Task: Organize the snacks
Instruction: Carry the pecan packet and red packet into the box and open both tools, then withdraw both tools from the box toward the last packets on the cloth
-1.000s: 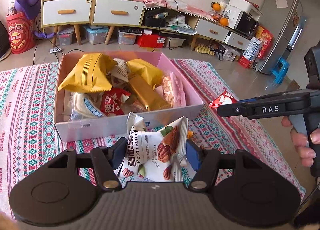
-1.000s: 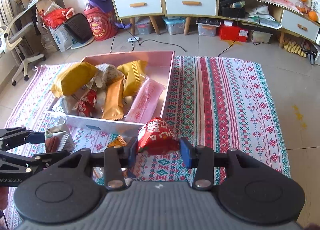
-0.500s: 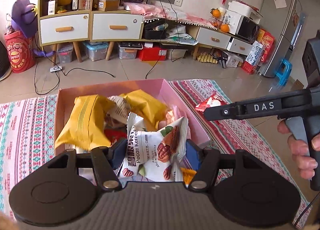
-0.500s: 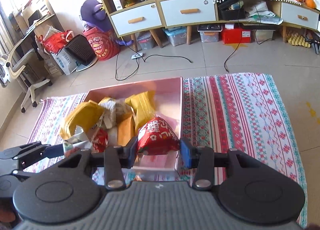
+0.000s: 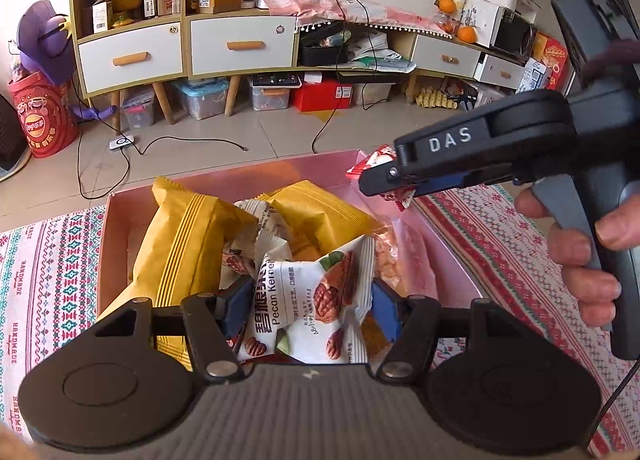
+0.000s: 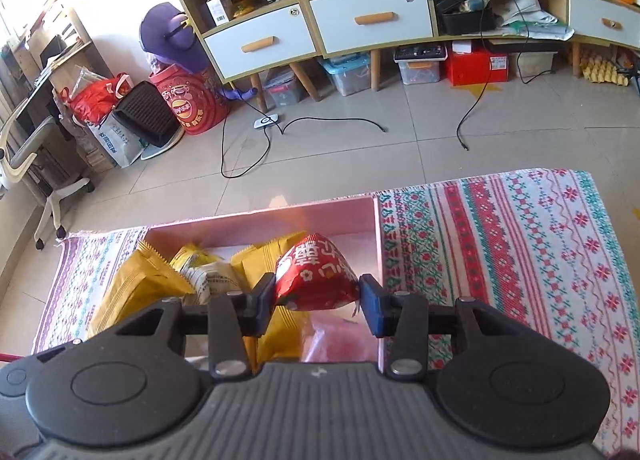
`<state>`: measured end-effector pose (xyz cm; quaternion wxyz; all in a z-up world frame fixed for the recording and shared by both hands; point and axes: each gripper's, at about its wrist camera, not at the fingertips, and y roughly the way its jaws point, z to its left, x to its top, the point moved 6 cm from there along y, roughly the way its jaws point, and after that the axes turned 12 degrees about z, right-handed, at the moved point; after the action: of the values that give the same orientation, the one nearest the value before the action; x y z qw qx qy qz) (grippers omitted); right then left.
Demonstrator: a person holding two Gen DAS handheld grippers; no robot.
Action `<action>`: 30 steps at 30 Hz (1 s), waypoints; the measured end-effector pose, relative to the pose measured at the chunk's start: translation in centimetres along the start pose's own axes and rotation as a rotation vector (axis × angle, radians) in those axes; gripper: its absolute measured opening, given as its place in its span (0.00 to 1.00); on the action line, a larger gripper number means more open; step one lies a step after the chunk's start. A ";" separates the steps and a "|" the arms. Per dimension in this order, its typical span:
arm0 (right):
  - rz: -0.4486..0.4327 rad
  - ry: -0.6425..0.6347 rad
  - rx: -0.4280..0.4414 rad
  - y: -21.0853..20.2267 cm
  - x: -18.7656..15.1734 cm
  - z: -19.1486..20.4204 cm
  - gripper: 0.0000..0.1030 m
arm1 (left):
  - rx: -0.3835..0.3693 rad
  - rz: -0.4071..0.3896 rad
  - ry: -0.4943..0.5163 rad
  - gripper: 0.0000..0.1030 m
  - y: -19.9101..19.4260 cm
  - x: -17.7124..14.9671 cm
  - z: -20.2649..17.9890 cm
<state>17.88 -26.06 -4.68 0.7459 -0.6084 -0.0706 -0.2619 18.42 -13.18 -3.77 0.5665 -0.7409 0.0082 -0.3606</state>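
A pink box [image 5: 120,204] [image 6: 260,228] on the patterned cloth holds several snack packets, among them yellow ones [image 5: 180,244] [image 6: 136,292]. My left gripper [image 5: 306,302] is shut on a white pecan kernel packet [image 5: 316,300] and hangs over the near part of the box. My right gripper [image 6: 318,302] is shut on a red snack packet [image 6: 314,274] above the box's right side. In the left wrist view the right gripper [image 5: 380,180] reaches in from the right with the red packet [image 5: 374,162] at its tip, and a hand [image 5: 580,256] holds its grip.
The patterned tablecloth [image 6: 500,252] spreads to the right of the box and ends at a far edge above the tiled floor. Behind stand a cabinet with white drawers [image 5: 240,46], storage bins, cables on the floor and a red drum [image 6: 188,104].
Both grippers have moved forward from the near side of the box to over it, each still holding its packet. The right gripper now reaches over the box's right part.
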 end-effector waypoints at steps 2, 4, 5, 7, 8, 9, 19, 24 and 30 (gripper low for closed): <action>-0.004 -0.004 -0.015 0.4 0.2 0.2 0.40 | 0.006 -0.002 0.003 0.67 0.2 0.2 0.1; -0.004 0.000 -0.016 0.6 0.5 0.3 0.40 | 0.011 -0.004 0.006 0.67 0.3 0.5 0.2; -0.004 0.002 -0.012 0.6 0.5 0.3 0.40 | 0.013 -0.004 0.008 0.67 0.4 0.6 0.2; -0.008 0.008 -0.010 0.6 0.8 0.4 0.41 | 0.015 -0.008 0.005 0.68 0.4 0.8 0.3; -0.011 0.010 -0.016 0.5 0.9 0.4 0.41 | 0.010 -0.014 0.004 0.69 0.3 0.8 0.3; -0.014 0.012 -0.020 0.4 1.0 0.4 0.44 | 0.001 -0.016 0.002 0.72 0.3 0.9 0.3; -0.036 0.011 -0.012 -1.7 0.7 0.3 0.76 | -0.045 -0.036 0.035 0.97 -1.0 0.5 -0.9; -0.053 0.006 -0.019 -3.1 0.2 0.4 0.86 | -0.043 -0.038 0.055 1.00 -1.8 0.3 -1.7; -0.050 0.004 -0.021 -4.5 -1.4 0.0 0.93 | -0.066 -0.018 0.049 1.00 -3.0 -1.3 -2.0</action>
<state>14.54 -26.20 -1.30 0.7326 -0.6137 -0.0815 -0.2827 15.22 -13.22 -1.69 0.5381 -0.7501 0.0271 -0.3834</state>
